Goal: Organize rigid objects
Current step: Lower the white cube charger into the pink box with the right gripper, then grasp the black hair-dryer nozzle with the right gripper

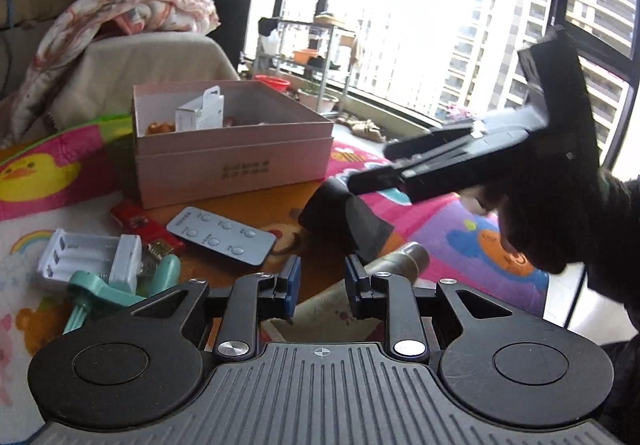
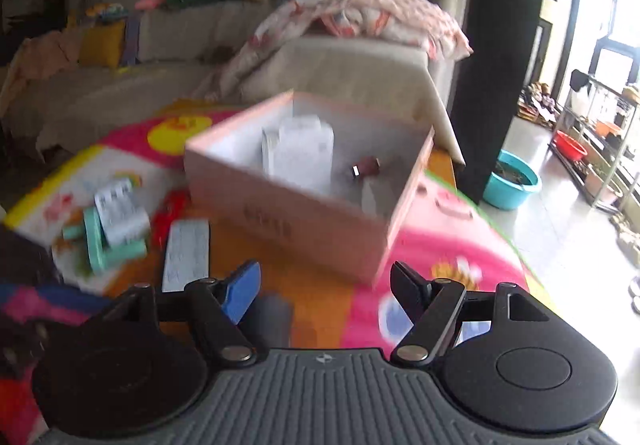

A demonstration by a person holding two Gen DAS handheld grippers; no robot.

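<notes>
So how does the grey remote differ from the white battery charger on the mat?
The grey remote is a thin slab lying flat, with round buttons on its face; the white battery charger is a chunkier block with open empty slots. The remote lies clear of other things; the charger rests against a teal plastic piece. Both lie outside the pink box.

Home living room: beige sofa (image 2: pixel 168 33) across the upper left, quilt (image 2: pixel 360 13) draped over its arm, cartoon play mat (image 1: pixel 460 221) covering the floor, balcony window (image 1: pixel 440 5) showing apartment towers upper right.
</notes>
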